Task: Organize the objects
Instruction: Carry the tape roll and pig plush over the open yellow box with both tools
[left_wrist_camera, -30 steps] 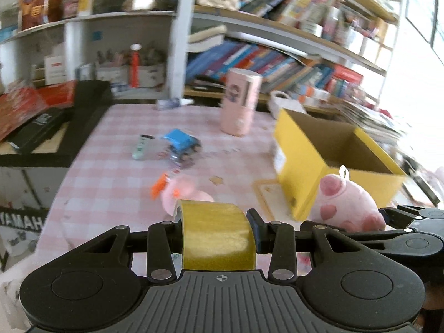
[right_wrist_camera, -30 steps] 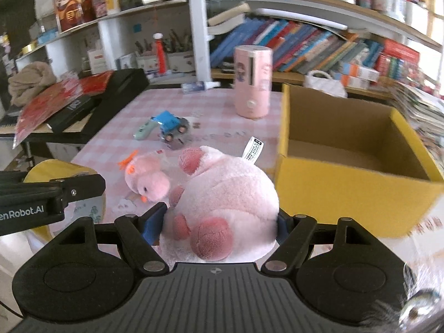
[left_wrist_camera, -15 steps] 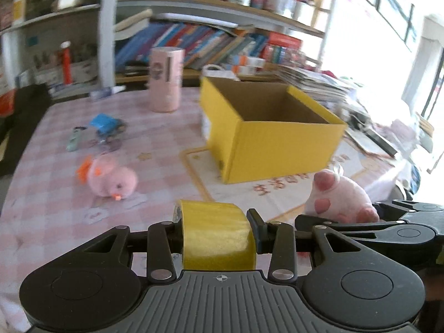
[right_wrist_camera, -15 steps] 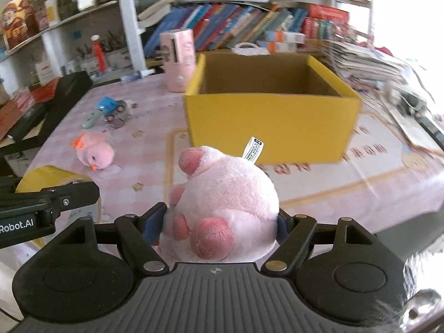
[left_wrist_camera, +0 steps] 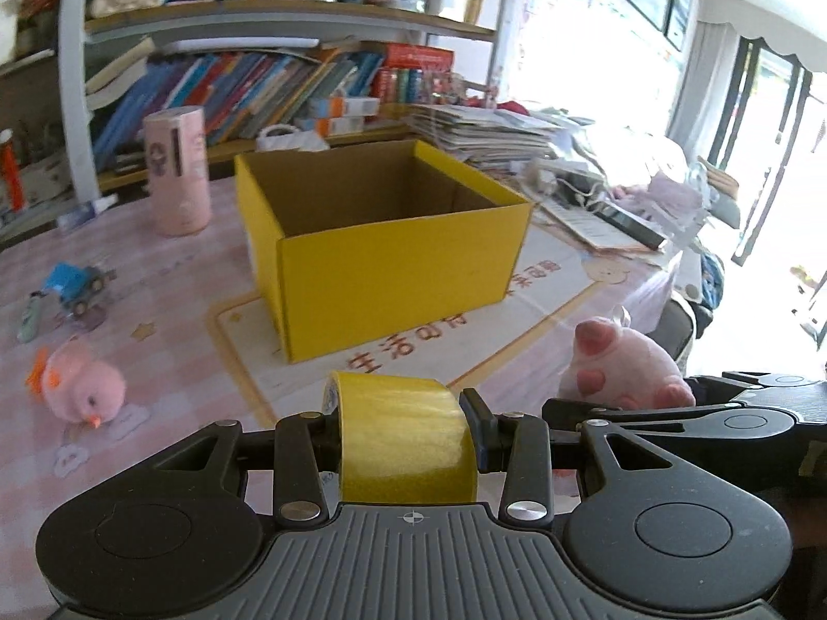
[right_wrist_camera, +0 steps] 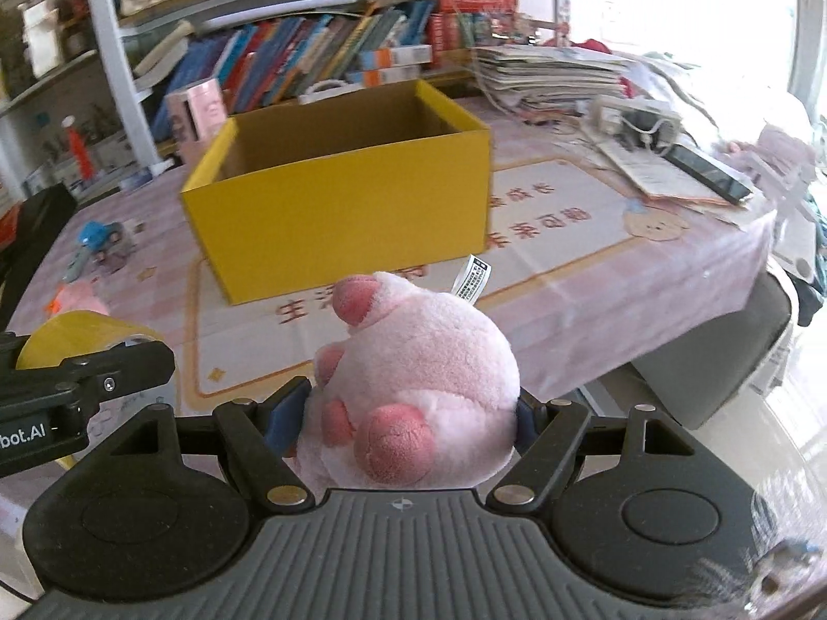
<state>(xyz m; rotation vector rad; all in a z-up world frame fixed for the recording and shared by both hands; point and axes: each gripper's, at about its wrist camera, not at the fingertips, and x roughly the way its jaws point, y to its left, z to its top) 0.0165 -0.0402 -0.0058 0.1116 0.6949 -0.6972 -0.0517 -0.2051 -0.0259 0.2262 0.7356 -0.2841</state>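
Observation:
My left gripper (left_wrist_camera: 406, 429) is shut on a roll of yellow tape (left_wrist_camera: 406, 439), held above the table's near side. My right gripper (right_wrist_camera: 413, 413) is shut on a pink plush pig (right_wrist_camera: 418, 377), which also shows in the left wrist view (left_wrist_camera: 625, 367). An open yellow cardboard box (left_wrist_camera: 382, 237) stands ahead on the table; it looks empty, and it also shows in the right wrist view (right_wrist_camera: 336, 206). The tape also shows at the left of the right wrist view (right_wrist_camera: 67, 330).
A small pink plush chick (left_wrist_camera: 82, 387), a blue toy car (left_wrist_camera: 75, 281) and a pink cylinder (left_wrist_camera: 175, 170) sit left of the box on the pink checked tablecloth (left_wrist_camera: 170, 310). Papers and a phone (right_wrist_camera: 708, 170) lie at the right. Bookshelves stand behind.
Both grippers have swung to the right with their loads. The yellow box now sits straight ahead and the table's right edge has come into view.

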